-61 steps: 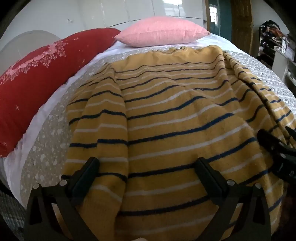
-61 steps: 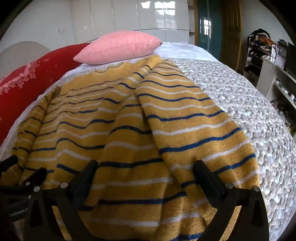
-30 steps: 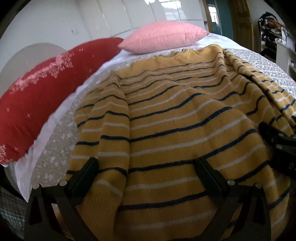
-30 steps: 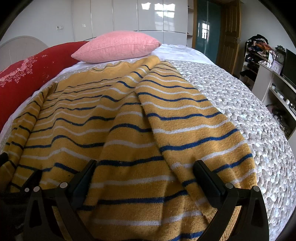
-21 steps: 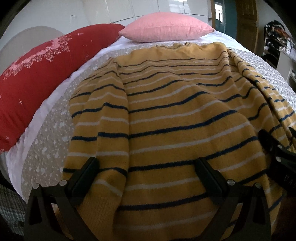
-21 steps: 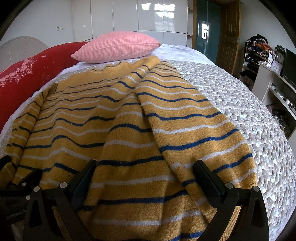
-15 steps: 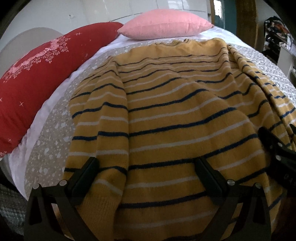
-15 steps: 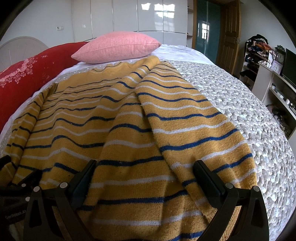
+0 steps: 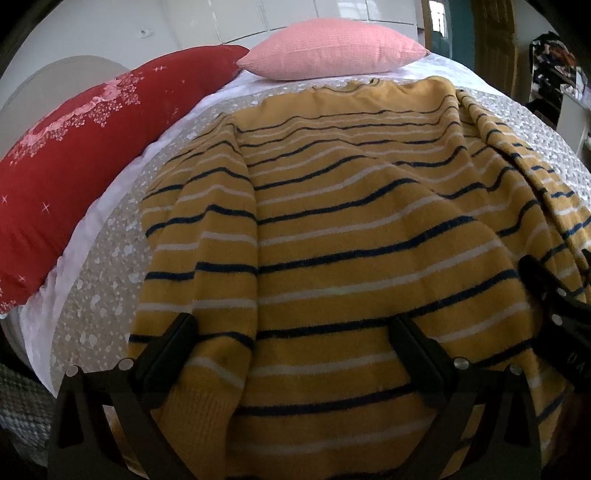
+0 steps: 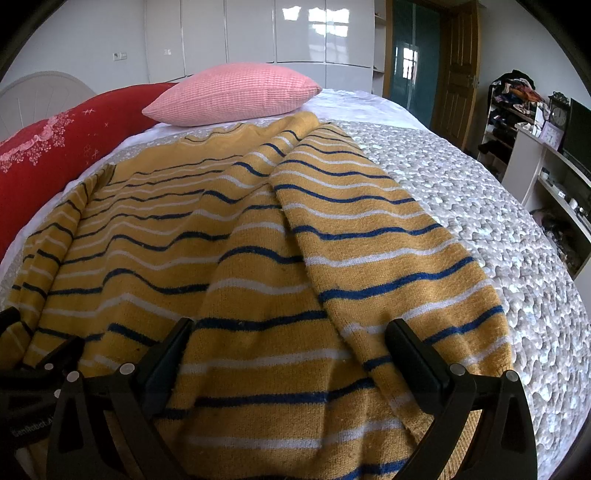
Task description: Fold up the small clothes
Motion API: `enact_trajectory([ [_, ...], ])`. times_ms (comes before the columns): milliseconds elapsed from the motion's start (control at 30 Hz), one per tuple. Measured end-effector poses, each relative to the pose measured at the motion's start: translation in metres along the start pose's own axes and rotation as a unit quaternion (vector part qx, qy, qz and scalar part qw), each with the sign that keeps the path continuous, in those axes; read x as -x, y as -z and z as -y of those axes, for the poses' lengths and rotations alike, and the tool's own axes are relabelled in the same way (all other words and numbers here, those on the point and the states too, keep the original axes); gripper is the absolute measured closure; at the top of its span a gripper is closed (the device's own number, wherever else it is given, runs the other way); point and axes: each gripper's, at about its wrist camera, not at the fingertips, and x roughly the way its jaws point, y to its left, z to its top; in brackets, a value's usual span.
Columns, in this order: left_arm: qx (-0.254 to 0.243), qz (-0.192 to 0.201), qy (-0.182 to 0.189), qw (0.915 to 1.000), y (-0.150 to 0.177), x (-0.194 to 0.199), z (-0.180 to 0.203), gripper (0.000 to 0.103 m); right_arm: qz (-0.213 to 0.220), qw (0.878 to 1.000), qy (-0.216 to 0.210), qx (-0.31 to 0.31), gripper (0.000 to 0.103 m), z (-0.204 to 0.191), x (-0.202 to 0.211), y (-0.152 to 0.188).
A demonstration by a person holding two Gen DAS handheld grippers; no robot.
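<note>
We find the yellow striped sweater (image 9: 351,236) spread flat on the grey bedspread (image 10: 480,206), collar toward the pink pillow (image 9: 332,50), beside the red pillow (image 9: 85,147). The left gripper (image 9: 291,347) and right gripper (image 10: 288,343) both hover over the hem with fingers spread apart, holding nothing. Against two seconds ago, the left view has tilted slightly, showing more bedspread at the left; the sweater's lie and the right view are practically unchanged.

Glossy white wardrobe (image 10: 258,33) behind bed (image 10: 480,206) – wooden door (image 10: 458,74), cluttered shelves (image 10: 513,107) (right side).
</note>
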Motion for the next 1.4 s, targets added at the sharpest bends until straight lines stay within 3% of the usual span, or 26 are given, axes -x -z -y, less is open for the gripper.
enact_trajectory([
  [933,0.007,0.043,-0.014,0.9989,0.0072,0.0014,0.0061,0.0,0.003,1.0,0.012,0.008,0.0,-0.0052,-0.0011,0.0008],
  [1400,0.016,0.051,0.005,0.9985,0.0096,0.0018,0.0007,0.0,0.005,0.999,0.034,0.021,0.0,-0.0094,-0.0013,0.0012],
])
